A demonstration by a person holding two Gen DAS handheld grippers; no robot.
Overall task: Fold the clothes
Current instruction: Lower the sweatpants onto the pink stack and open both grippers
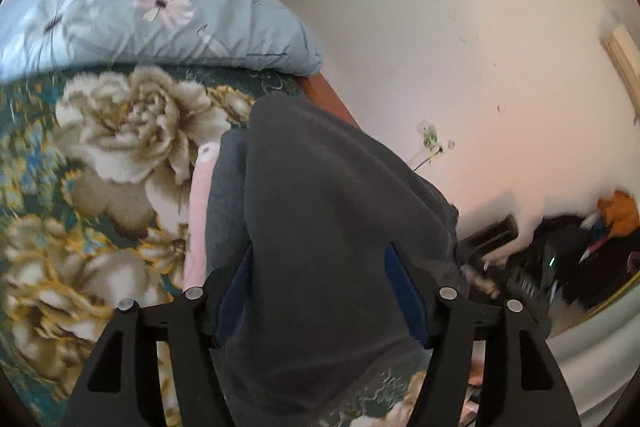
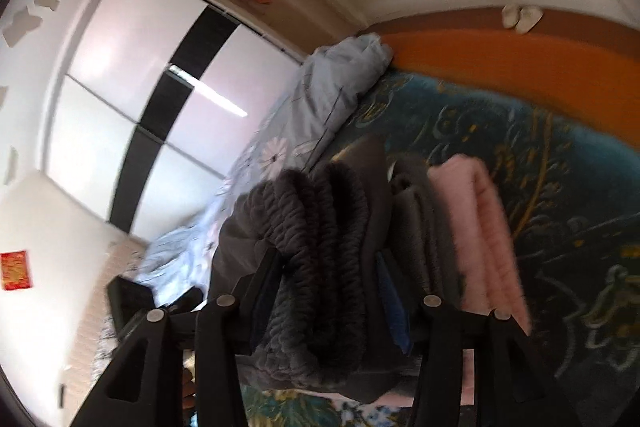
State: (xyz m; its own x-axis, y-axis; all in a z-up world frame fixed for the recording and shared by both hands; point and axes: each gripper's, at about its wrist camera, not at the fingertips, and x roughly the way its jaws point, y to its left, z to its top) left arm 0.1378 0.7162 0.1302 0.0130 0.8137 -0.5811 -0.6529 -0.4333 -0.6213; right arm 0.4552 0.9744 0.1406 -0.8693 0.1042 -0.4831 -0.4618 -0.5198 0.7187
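A folded dark grey garment [image 1: 320, 227] fills the middle of the left wrist view. My left gripper [image 1: 320, 287] is shut on it, blue pads pressing both sides. In the right wrist view my right gripper [image 2: 324, 283] is shut on the same grey garment's ribbed band end [image 2: 320, 247]. A folded pink garment [image 2: 484, 227] lies right beside the grey one on the floral bedspread [image 2: 560, 187]; its edge shows in the left wrist view [image 1: 198, 211].
A light blue flowered quilt [image 1: 140, 7] lies bunched at the bed's far side. An orange wooden bed frame [image 2: 500, 63] borders the bed. A white wardrobe with a black stripe [image 2: 140, 87] stands beyond. Clutter [image 1: 580, 247] sits on the floor by the wall.
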